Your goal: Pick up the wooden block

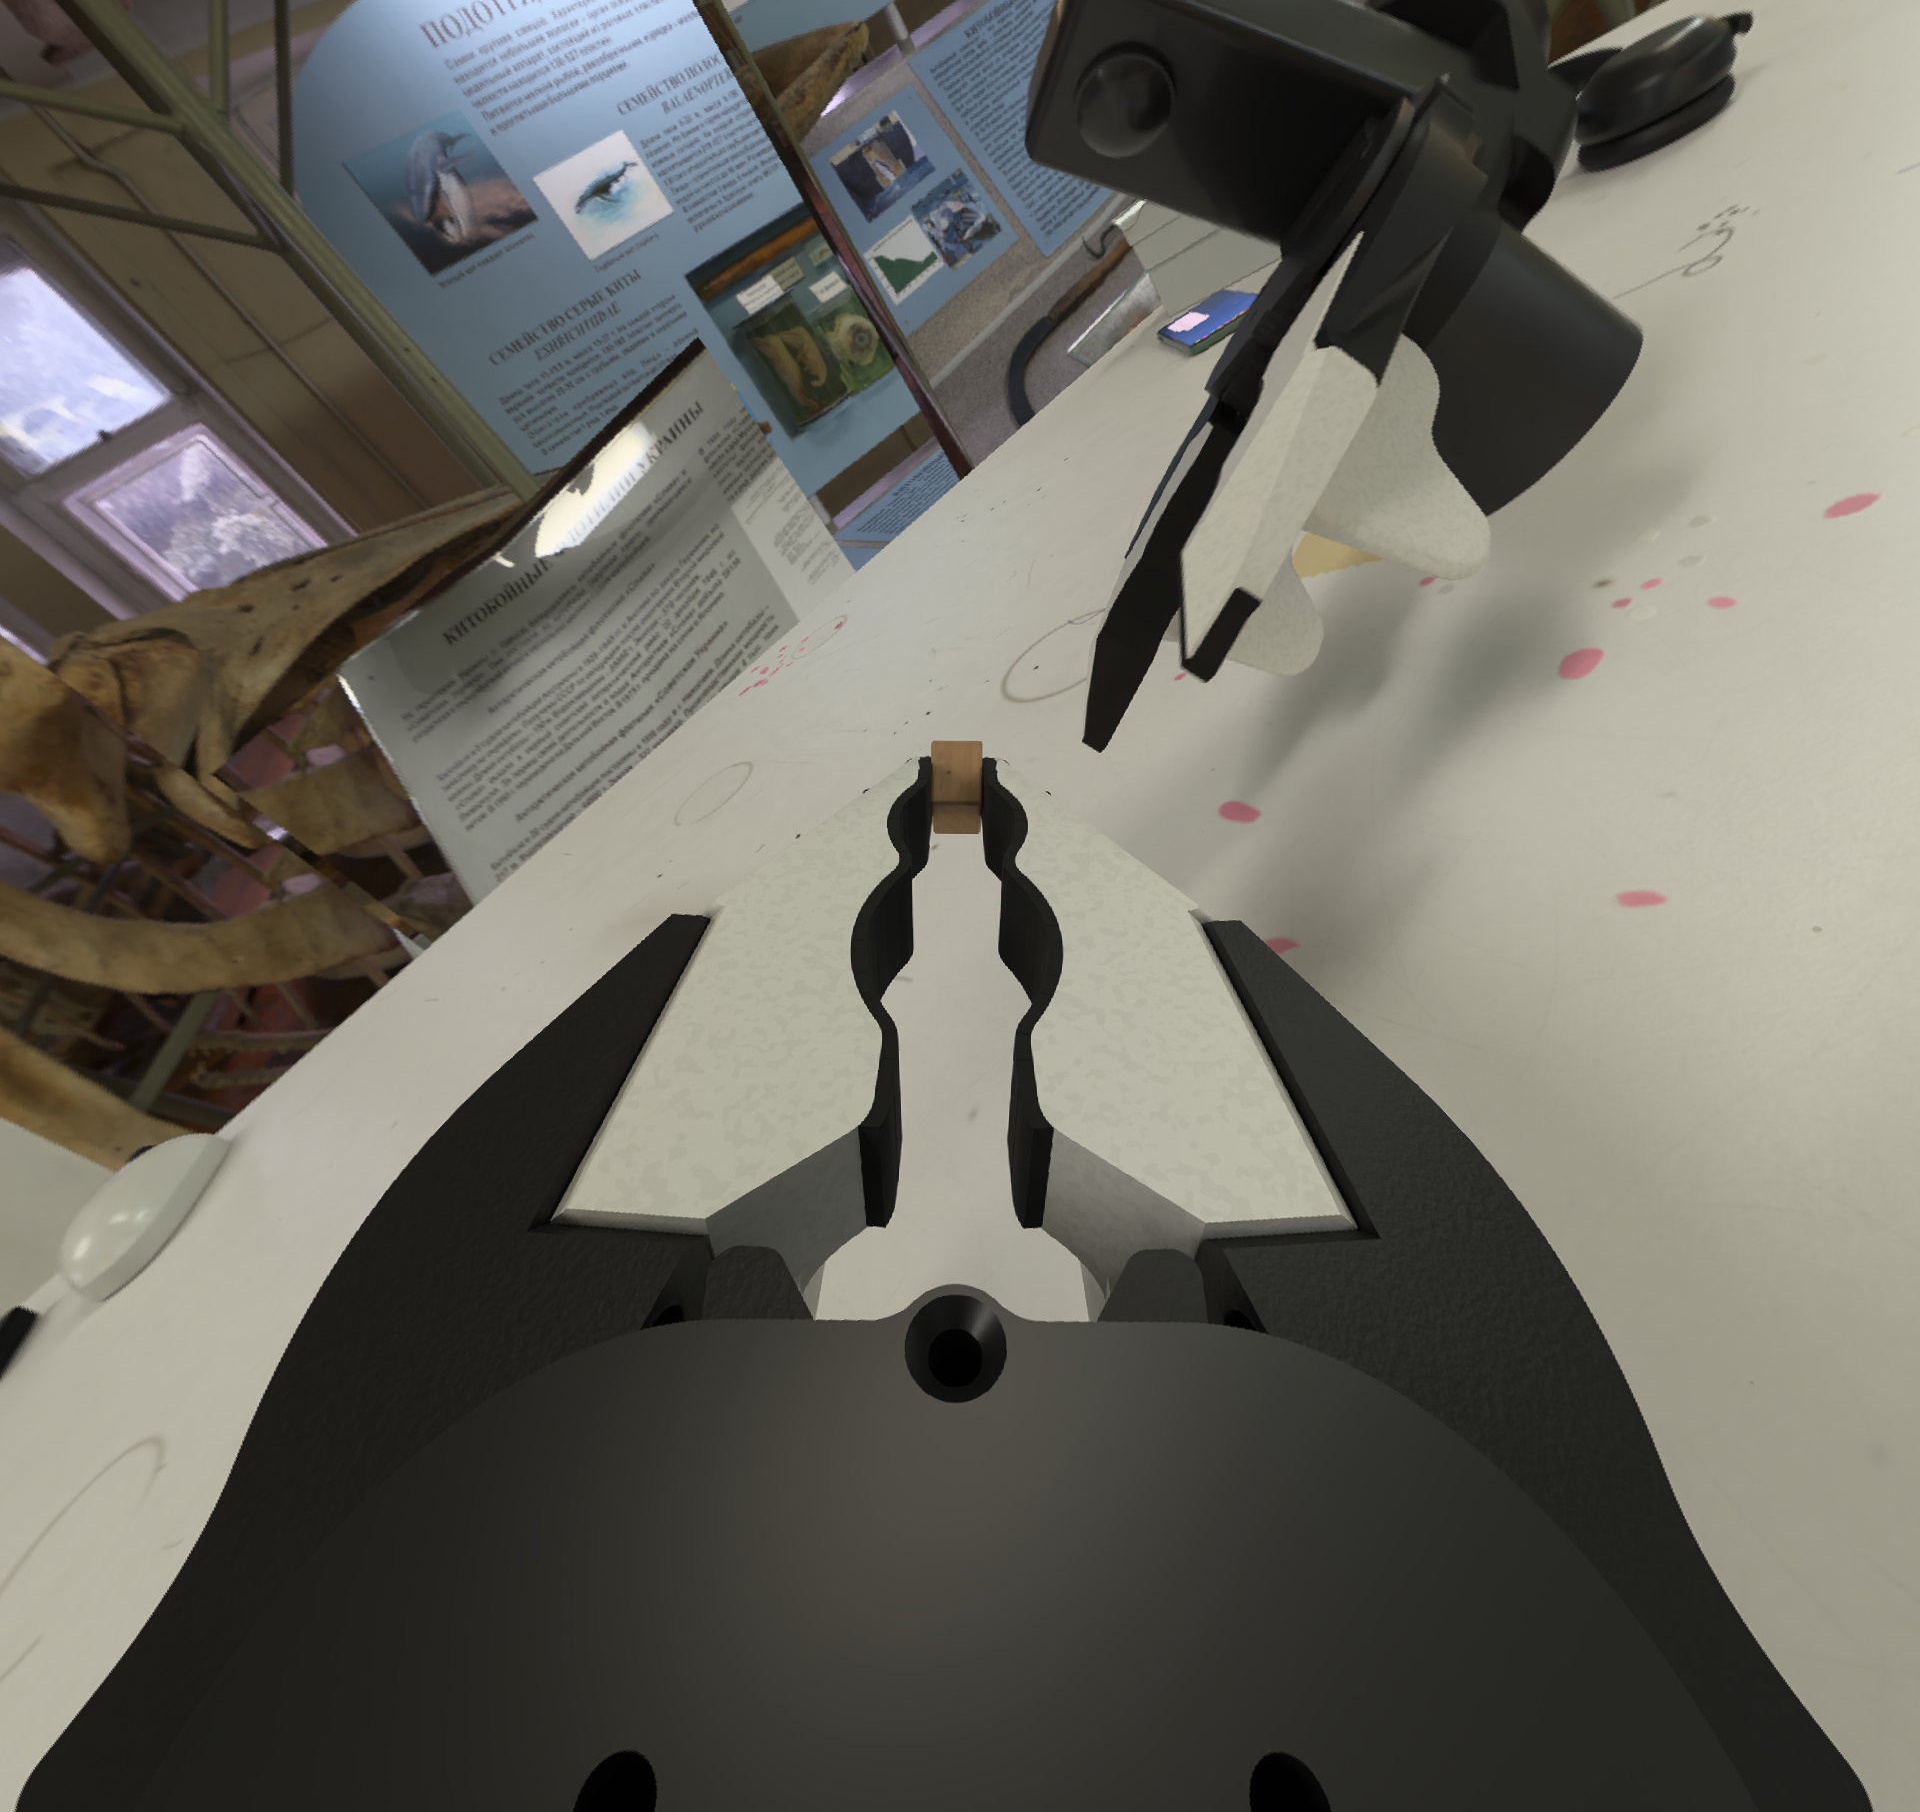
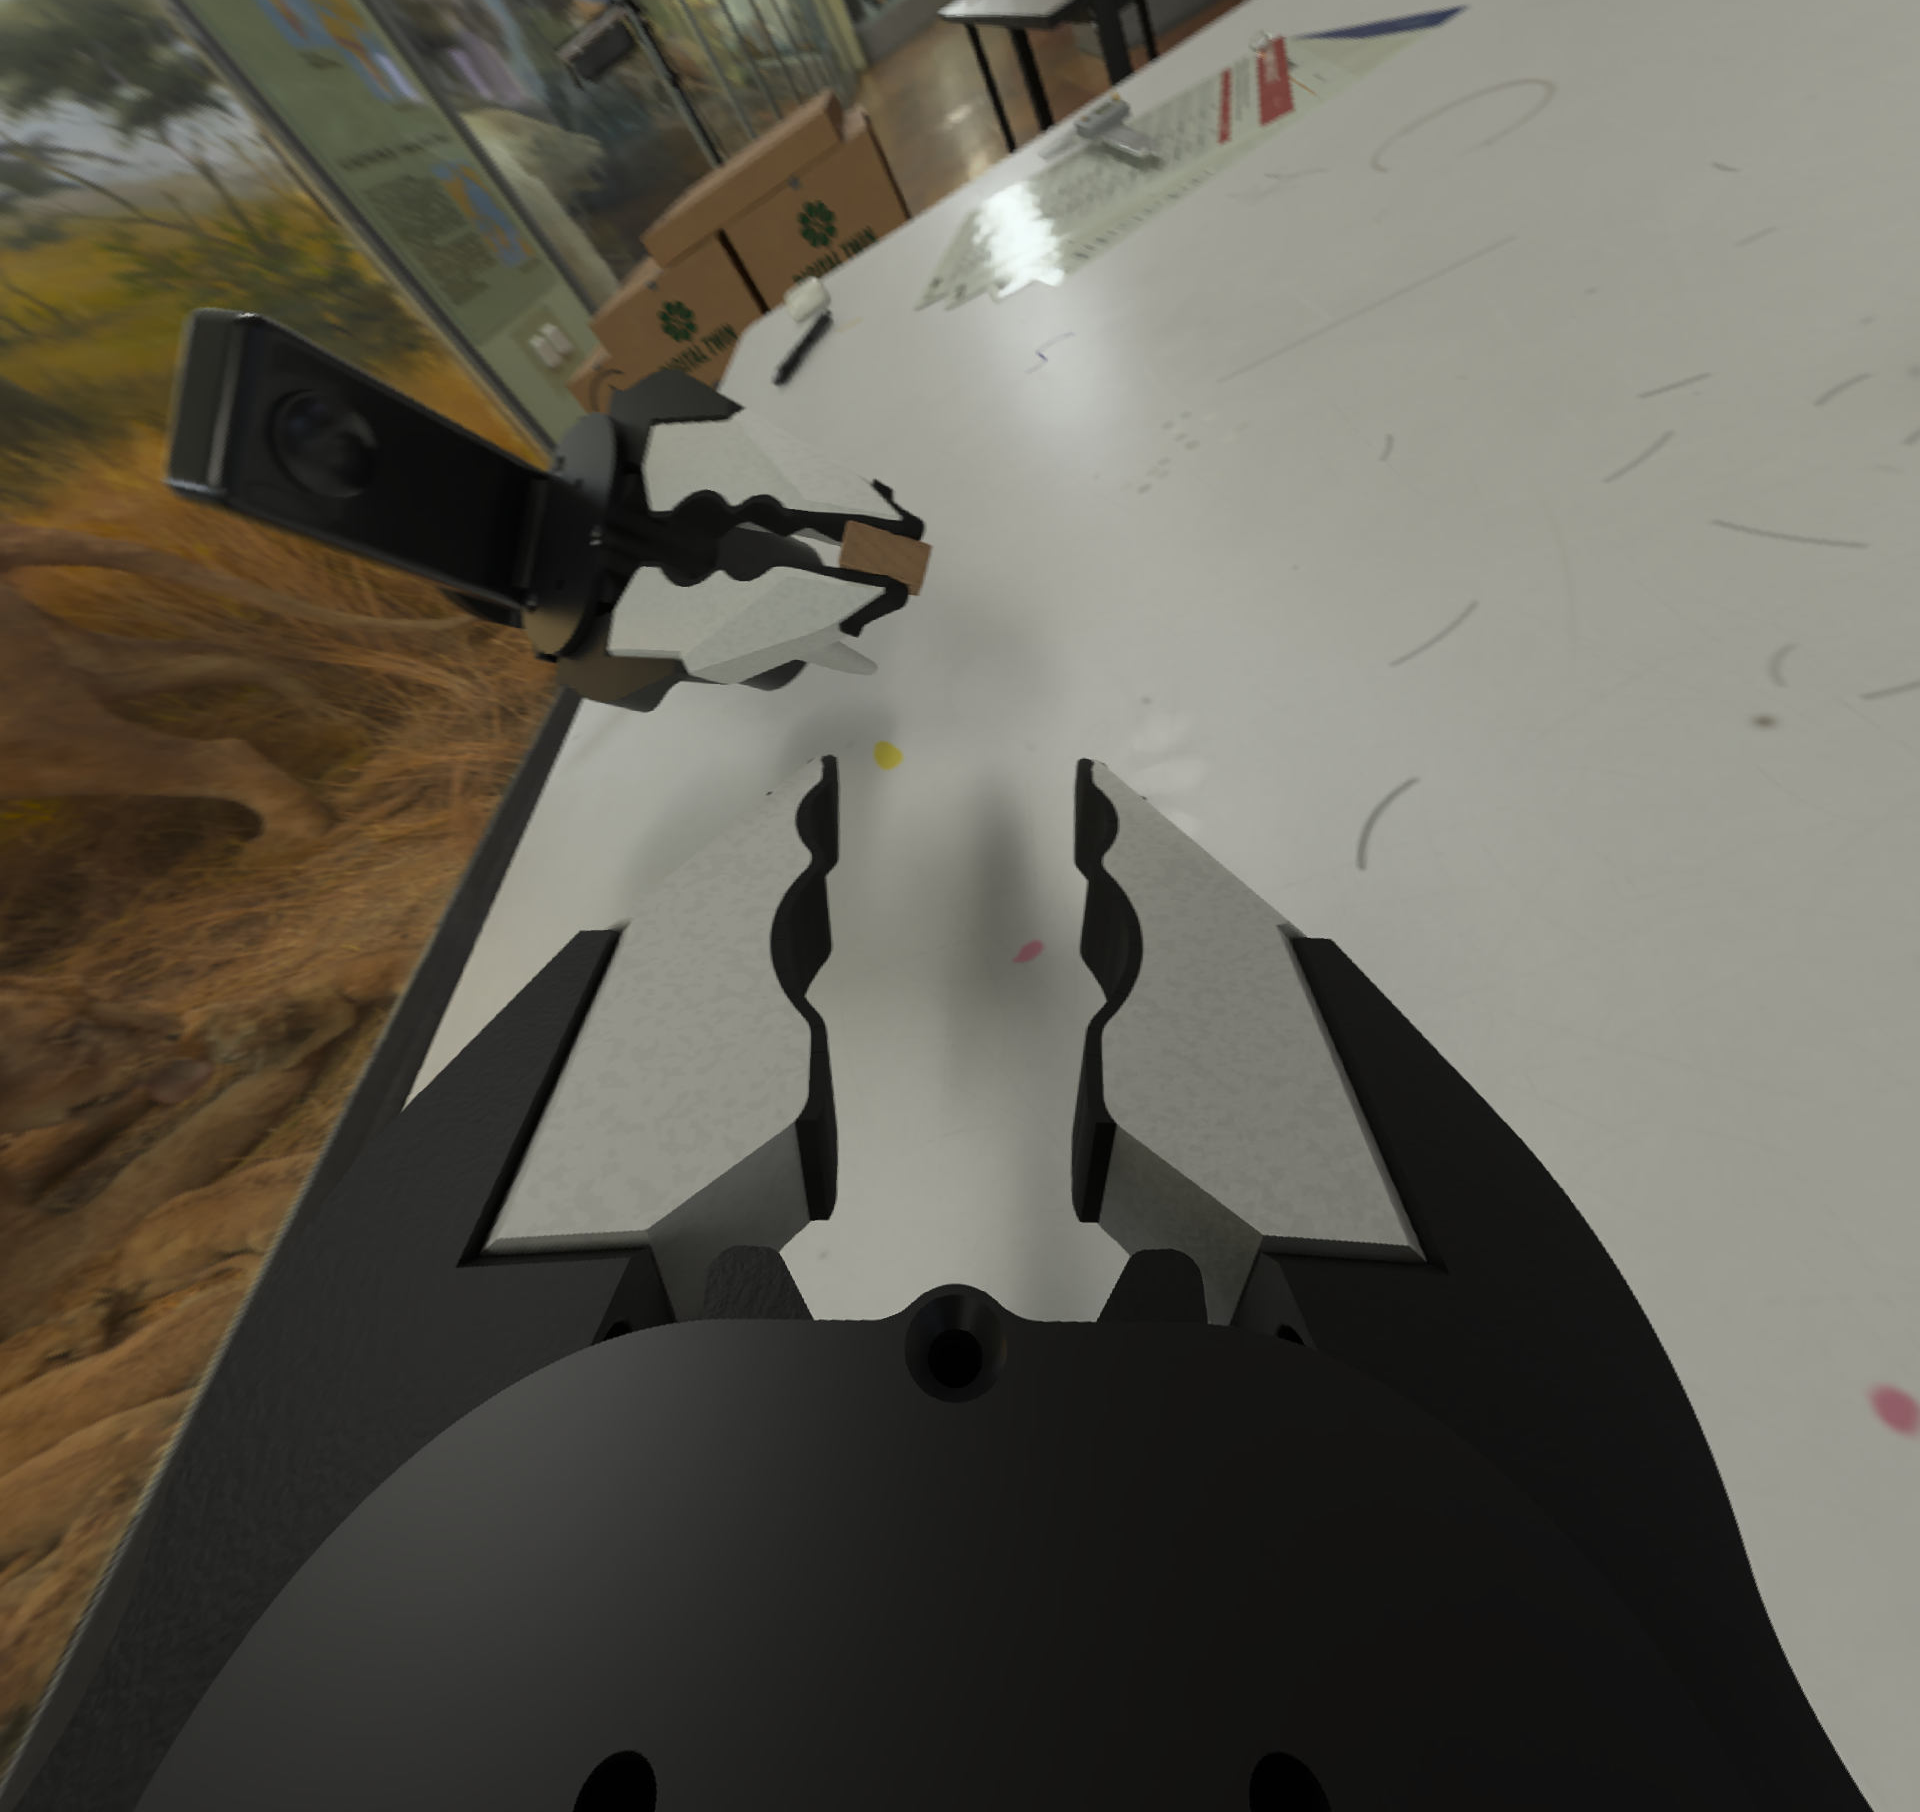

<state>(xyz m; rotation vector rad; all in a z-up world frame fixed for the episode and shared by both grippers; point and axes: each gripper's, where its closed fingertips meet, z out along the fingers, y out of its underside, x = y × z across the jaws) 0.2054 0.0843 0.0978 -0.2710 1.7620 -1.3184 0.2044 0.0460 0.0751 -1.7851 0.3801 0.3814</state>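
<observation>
A small tan wooden block [image 1: 957,788] is clamped between the tips of my left gripper [image 1: 957,796]. The right wrist view shows the same block [image 2: 885,559] held in the left gripper [image 2: 891,567], above the white table [image 2: 1351,619]. My right gripper [image 2: 956,786] is open and empty, its fingers wide apart over the table, with the left gripper ahead and to its left. In the left wrist view the right gripper [image 1: 1174,661] hangs to the upper right, tips pointing down at the table [image 1: 1455,983].
The table's left edge [image 2: 499,879] runs close beside the left gripper. A black round object [image 1: 1652,89] and a small blue book [image 1: 1210,318] lie far off. A pen [image 2: 800,349] and papers [image 2: 1091,204] lie farther down the table. Pink and yellow spots mark the surface.
</observation>
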